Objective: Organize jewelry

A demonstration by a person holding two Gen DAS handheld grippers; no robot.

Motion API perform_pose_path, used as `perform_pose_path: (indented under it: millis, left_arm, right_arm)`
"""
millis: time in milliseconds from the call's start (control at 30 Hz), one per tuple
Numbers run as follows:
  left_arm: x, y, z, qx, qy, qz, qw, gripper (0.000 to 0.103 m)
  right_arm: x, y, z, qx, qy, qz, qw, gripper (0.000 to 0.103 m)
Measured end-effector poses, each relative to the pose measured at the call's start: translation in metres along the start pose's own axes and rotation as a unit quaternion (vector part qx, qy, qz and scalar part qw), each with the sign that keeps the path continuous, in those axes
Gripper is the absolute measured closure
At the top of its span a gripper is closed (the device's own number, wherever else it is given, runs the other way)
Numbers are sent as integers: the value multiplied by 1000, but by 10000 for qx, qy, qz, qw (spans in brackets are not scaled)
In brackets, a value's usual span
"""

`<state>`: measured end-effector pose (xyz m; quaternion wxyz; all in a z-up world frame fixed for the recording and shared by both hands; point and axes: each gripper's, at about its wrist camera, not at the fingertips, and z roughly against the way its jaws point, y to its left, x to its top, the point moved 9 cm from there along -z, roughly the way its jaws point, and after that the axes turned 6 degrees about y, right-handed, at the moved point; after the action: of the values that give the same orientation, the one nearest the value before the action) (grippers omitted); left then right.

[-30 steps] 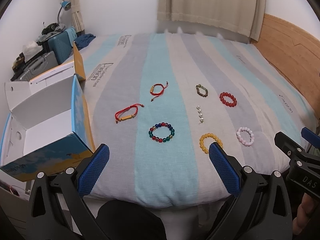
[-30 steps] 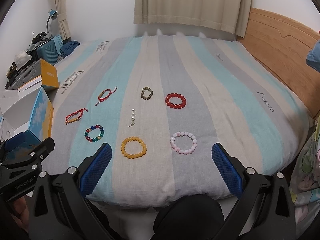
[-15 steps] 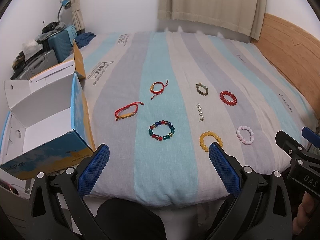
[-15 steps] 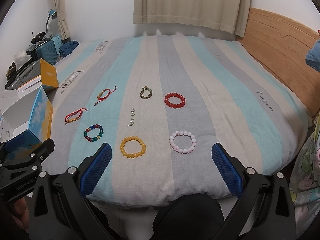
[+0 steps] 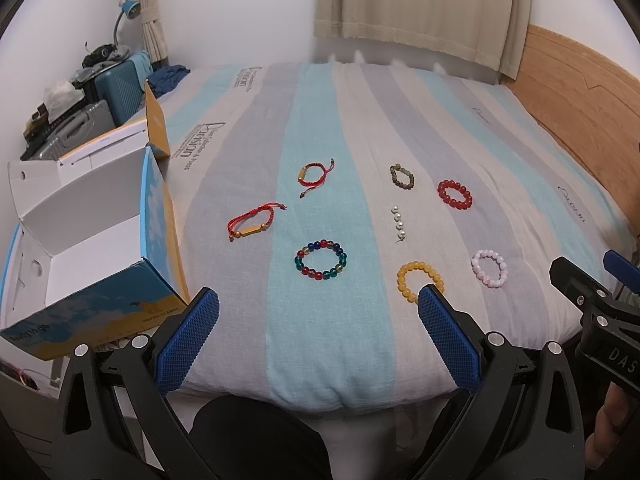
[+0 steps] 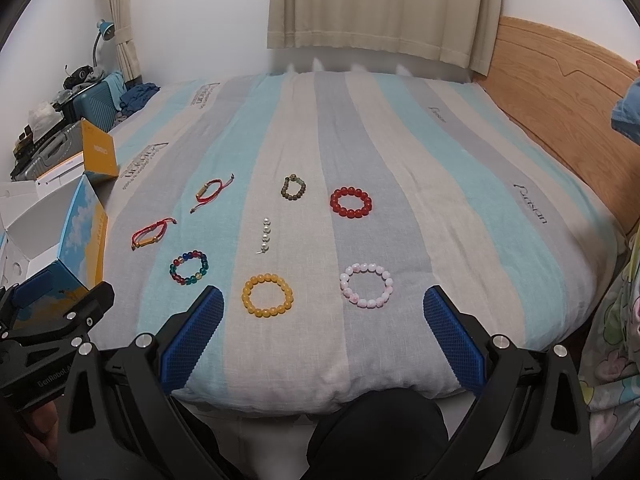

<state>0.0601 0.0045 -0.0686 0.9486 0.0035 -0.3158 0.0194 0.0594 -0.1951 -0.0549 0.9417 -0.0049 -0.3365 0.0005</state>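
Observation:
Several bracelets lie on the striped bed. In the left wrist view: two red cord bracelets (image 5: 251,223) (image 5: 314,174), a multicolour bead bracelet (image 5: 321,260), a yellow one (image 5: 418,282), a pink one (image 5: 490,269), a red bead one (image 5: 455,195), an olive one (image 5: 402,176) and a short pearl strand (image 5: 398,223). My left gripper (image 5: 318,334) is open and empty at the bed's near edge. My right gripper (image 6: 322,334) is open and empty, just short of the yellow bracelet (image 6: 267,295) and pink bracelet (image 6: 367,285).
An open white and blue cardboard box (image 5: 86,240) stands at the bed's left side, also in the right wrist view (image 6: 60,240). Suitcases and clutter (image 5: 92,92) are behind it. A wooden headboard (image 5: 580,92) runs along the right.
Both grippers have shifted only slightly; the bracelets sit a touch higher in the views. Nothing on the bed has moved.

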Motion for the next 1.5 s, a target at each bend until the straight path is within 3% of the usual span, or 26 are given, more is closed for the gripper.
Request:
perform_pose_path:
  millis: [700, 867, 1167, 1367, 1500]
  left_arm:
    - [2, -2, -1, -6, 35, -30, 10000, 6]
    - [20, 5, -12, -135, 240, -17, 9996, 6]
    - [50, 22, -66, -377, 1028, 205, 9938, 6]
    - [44, 15, -119, -386, 1669, 154, 9851, 6]
    - [40, 12, -148, -328, 1859, 139, 9819, 6]
  right_arm:
    - [4, -1, 1, 4, 16, 25, 10000, 7]
    - [18, -7, -3, 15, 104, 51, 9999, 7]
    - [49, -18, -46, 150, 861, 66, 9961, 7]
    - [47, -26, -106, 287, 1813, -8, 9830, 7]
    - [38, -33, -137, 376, 2231, -80, 9740, 7]
